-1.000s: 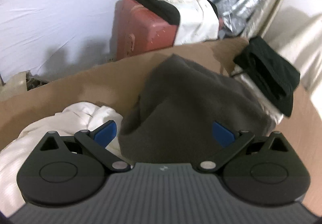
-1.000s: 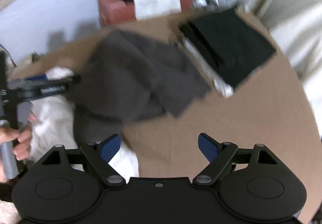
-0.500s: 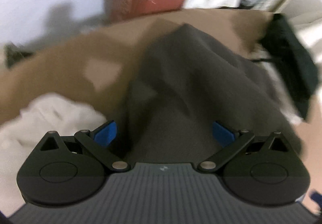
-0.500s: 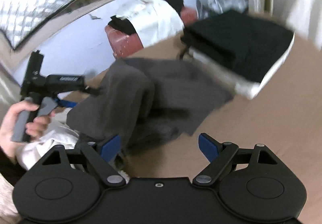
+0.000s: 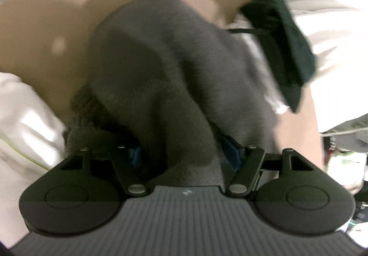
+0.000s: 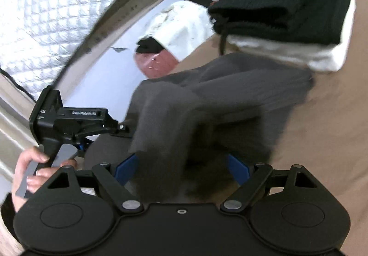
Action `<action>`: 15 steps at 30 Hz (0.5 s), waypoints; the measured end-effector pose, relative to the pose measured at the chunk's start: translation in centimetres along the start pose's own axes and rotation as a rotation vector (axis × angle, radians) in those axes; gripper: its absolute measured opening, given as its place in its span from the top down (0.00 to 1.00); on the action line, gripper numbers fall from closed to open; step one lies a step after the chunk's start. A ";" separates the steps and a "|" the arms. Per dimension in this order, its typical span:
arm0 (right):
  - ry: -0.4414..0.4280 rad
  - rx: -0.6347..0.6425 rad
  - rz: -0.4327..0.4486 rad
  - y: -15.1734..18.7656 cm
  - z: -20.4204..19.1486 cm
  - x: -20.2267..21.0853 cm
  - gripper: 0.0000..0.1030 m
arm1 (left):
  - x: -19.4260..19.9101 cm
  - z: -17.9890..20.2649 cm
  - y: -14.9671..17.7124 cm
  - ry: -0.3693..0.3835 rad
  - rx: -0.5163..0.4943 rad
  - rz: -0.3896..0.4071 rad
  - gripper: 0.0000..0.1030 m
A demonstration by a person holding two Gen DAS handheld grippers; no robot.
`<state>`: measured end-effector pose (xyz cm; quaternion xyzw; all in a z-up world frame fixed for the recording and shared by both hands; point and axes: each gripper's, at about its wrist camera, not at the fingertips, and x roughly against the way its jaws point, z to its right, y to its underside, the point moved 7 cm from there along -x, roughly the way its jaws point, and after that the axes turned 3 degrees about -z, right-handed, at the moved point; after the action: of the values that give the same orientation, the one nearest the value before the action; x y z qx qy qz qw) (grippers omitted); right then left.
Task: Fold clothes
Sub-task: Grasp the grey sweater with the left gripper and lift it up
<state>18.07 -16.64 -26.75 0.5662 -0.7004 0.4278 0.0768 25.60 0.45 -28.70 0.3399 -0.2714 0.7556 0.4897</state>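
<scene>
- Here, the dark grey fleecy garment [image 5: 174,67] lies rumpled in a heap on the tan table surface [image 5: 46,21], its near edge drawn up between both tools.
- It looks soft, thick and limp, light enough to lift by one edge yet likely to sag and bunch; a hem or a corner, not the bulky middle, seems the better place to take hold.
- The left gripper [image 5: 184,152] has its blue-padded fingers [image 5: 232,152] drawn partway in around a thick fold of that garment, which fills the gap; it appears to pinch the cloth.
- The right gripper [image 6: 181,168] has its fingers spread fairly wide, with the garment's blurred edge hanging between them; whether they grip it I cannot tell.
- Beyond the garment, touching its far side, sits a folded stack of black knit over white cloth [image 6: 289,14].
- Left of the garment lies a crumpled white cloth [image 5: 25,122].
- Further behind it stands a red case [image 6: 156,65] draped in white fabric.
</scene>
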 end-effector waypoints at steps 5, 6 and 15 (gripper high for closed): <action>-0.036 -0.052 0.030 0.3 -0.4 0.6 0.31 | -1.3 4.6 1.8 0.129 -0.027 -0.049 0.47; -0.021 -0.057 0.056 0.3 -0.3 1.4 0.44 | -1.5 5.6 2.2 0.154 -0.032 -0.059 0.51; 0.241 -0.031 0.172 4.7 2.5 8.5 0.63 | -4.7 12.6 7.2 0.265 -0.174 -0.140 0.62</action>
<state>12.06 -24.61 -25.69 0.4473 -0.7386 0.4869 0.1320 23.45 -14.18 -25.13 0.2115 -0.2446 0.7316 0.6002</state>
